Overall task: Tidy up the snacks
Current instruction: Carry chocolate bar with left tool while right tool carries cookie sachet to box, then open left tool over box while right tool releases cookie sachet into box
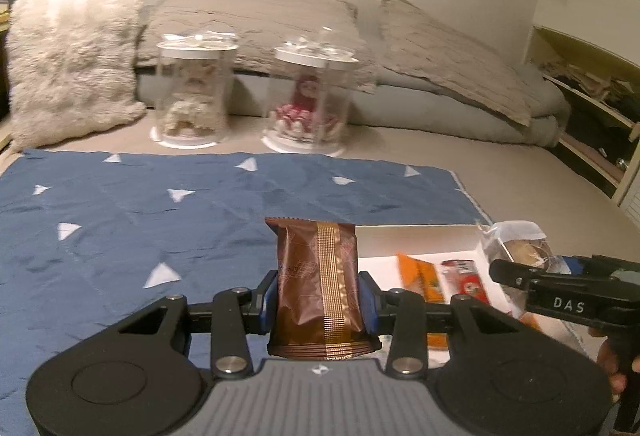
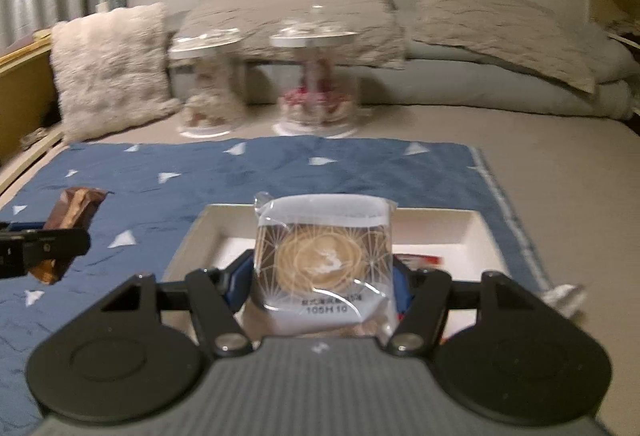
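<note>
**Both hand-held grippers loaded above the bed**

Left hand-held gripper (image 1: 318, 294) pointed forward and down over the blue cloth (image 1: 120, 220) spread on the bed (image 1: 520, 172). Its blue pads clamped a brown snack packet (image 1: 316, 284) from both sides; packet stood upright, gold stripe facing the camera, jaws narrow.

Right hand-held gripper (image 2: 322, 276) angled likewise, forward and down, over the white tray (image 2: 476, 232). Jaws set fairly wide, gripping a clear-wrapped round pastry (image 2: 324, 260) by its sides; printed label faced the camera. A hand (image 1: 612, 368) showed partly beneath this gripper's body in the left wrist view.

White tray sat on the cloth near its right edge. An orange packet (image 1: 420, 274) and a red packet (image 1: 466, 276) lay in it.

Two clear jars with white lids stood side by side on the bed past the cloth's far edge: left jar (image 1: 194, 92) with pale contents, right jar (image 1: 310, 100) with red-and-white contents. A fluffy white pillow (image 1: 68, 64) leaned near the far left corner. Right view blurred.
</note>
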The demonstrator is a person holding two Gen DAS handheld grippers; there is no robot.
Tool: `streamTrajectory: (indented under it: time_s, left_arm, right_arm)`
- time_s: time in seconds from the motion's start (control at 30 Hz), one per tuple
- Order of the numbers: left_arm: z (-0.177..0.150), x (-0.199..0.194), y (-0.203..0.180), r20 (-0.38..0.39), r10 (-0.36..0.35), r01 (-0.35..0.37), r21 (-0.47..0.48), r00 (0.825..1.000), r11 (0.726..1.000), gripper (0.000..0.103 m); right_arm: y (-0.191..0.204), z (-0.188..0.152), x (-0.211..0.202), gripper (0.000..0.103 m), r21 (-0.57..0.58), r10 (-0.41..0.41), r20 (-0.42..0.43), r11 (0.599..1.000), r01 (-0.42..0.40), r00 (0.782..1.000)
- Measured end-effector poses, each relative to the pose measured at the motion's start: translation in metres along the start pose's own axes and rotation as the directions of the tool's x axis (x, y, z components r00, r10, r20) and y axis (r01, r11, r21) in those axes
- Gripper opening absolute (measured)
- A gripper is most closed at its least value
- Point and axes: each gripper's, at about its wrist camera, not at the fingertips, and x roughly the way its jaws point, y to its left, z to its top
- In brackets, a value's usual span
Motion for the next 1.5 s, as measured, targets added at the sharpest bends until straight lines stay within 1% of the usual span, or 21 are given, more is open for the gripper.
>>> streamTrajectory:
  time_s: [0.23,0.4,0.53,0.6,0.67,0.77,0.83,0.87,0.93,1.0,1.13,1.2,1.37,1.5]
  left_arm:
    - [-0.001,0.039,-0.034,-0.051,-0.020,0.021,0.029,0.999,0.999,0.042]
    - [-0.002,0.074,-0.044,-0.102,-0.024,0.026,0.027,0.994,0.999,0.042]
    - [-0.005,0.100,-0.047,-0.147,-0.017,0.022,0.028,0.989,0.999,0.042]
    - [-0.007,0.111,-0.047,-0.167,-0.010,0.017,0.036,0.986,0.999,0.042]
    - [-0.010,0.120,-0.047,-0.181,-0.003,0.011,0.045,0.983,0.999,0.042]
    - [-0.014,0.126,-0.043,-0.193,0.000,0.008,0.043,0.981,0.999,0.042]
    - [-0.014,0.128,-0.039,-0.194,-0.006,0.012,0.033,0.981,0.999,0.042]
    - [-0.013,0.129,-0.037,-0.195,-0.006,0.012,0.032,0.981,0.999,0.042]
    - [-0.013,0.131,-0.035,-0.196,0.000,0.007,0.034,0.981,0.999,0.042]
    - [-0.011,0.134,-0.033,-0.197,0.002,0.005,0.035,0.980,0.999,0.042]
    - [-0.010,0.141,-0.033,-0.205,-0.012,0.018,0.030,0.979,0.999,0.043]
    - [-0.010,0.144,-0.033,-0.211,-0.017,0.022,0.024,0.977,0.999,0.042]
    - [-0.007,0.149,-0.036,-0.220,-0.037,0.037,-0.003,0.975,0.999,0.042]
    - [-0.004,0.150,-0.037,-0.206,-0.035,0.037,0.006,0.978,0.999,0.043]
  right_arm:
    - [-0.057,-0.004,0.010,0.071,0.006,-0.078,-0.022,0.997,0.079,0.997]
    - [-0.080,-0.008,0.031,0.071,-0.059,-0.148,-0.070,0.988,0.144,0.987]
    - [-0.083,-0.008,0.060,0.071,-0.148,-0.202,-0.121,0.972,0.184,0.972]
    - [-0.083,-0.011,0.076,0.071,-0.199,-0.239,-0.143,0.957,0.209,0.960]
    - [-0.077,-0.015,0.091,0.071,-0.253,-0.269,-0.155,0.941,0.225,0.951]
    - [-0.066,-0.020,0.112,0.071,-0.314,-0.280,-0.185,0.925,0.214,0.942]
    - [-0.056,-0.023,0.124,0.071,-0.348,-0.313,-0.169,0.906,0.240,0.935]
    - [-0.053,-0.022,0.127,0.071,-0.348,-0.301,-0.167,0.909,0.230,0.939]
    - [-0.051,-0.018,0.131,0.071,-0.289,-0.238,-0.197,0.941,0.175,0.951]
    - [-0.045,-0.016,0.134,0.071,-0.256,-0.188,-0.206,0.958,0.133,0.960]
    - [-0.042,-0.011,0.136,0.071,-0.224,-0.180,-0.199,0.965,0.134,0.963]
    - [-0.051,-0.004,0.137,0.071,-0.183,-0.167,-0.204,0.975,0.130,0.965]
    - [-0.069,-0.003,0.138,0.071,-0.094,-0.140,-0.217,0.988,0.122,0.966]
    - [-0.080,-0.001,0.136,0.071,-0.058,-0.132,-0.218,0.991,0.122,0.967]
